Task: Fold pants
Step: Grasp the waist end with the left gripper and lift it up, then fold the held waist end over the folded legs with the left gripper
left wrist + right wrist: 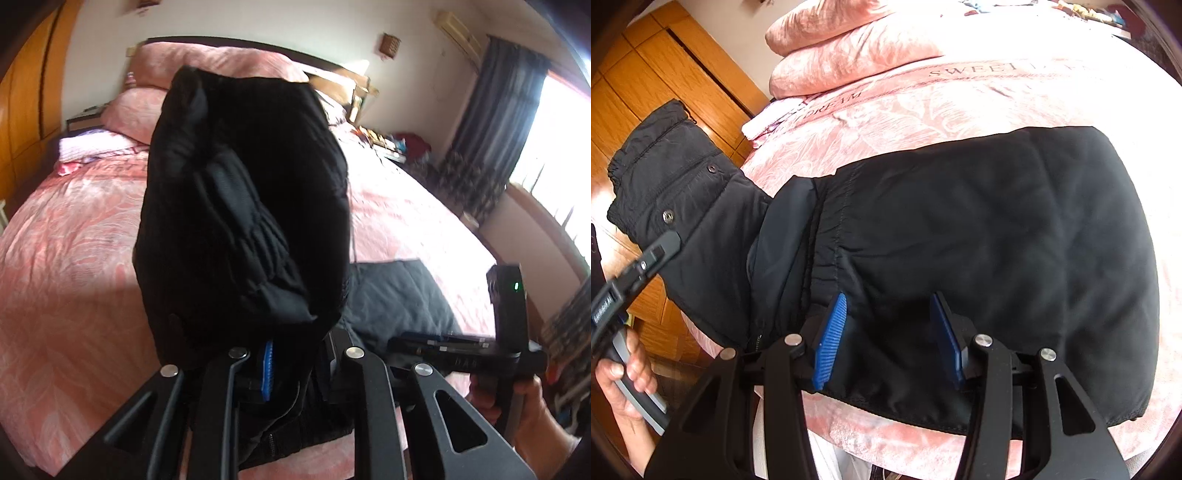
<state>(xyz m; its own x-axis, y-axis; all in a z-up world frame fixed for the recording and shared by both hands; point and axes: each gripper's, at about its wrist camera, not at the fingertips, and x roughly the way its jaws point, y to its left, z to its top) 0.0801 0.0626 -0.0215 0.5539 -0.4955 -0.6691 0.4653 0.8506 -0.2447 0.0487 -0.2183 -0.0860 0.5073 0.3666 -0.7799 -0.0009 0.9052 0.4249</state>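
Black padded pants (pixel 979 236) lie folded on the pink bed, with the waistband end (pixel 668 177) lifted up at the left. In the left wrist view that lifted end (pixel 240 206) stands right in front of the camera. My left gripper (pixel 291 365) is shut on the pants' waistband end; one blue pad (pixel 266 371) shows, the other is hidden by cloth. The left gripper also shows in the right wrist view (pixel 670 242). My right gripper (pixel 886 339) is open, its blue pads (pixel 829 339) resting over the folded pants. It shows in the left wrist view (pixel 406 341).
The bed has a pink patterned cover (pixel 66 258) and pink pillows (pixel 849 48). A wooden wardrobe (pixel 665 85) stands left of the bed. A window with dark curtains (pixel 502 110) is at the right. Clutter (pixel 388 142) lies on the bed's far side.
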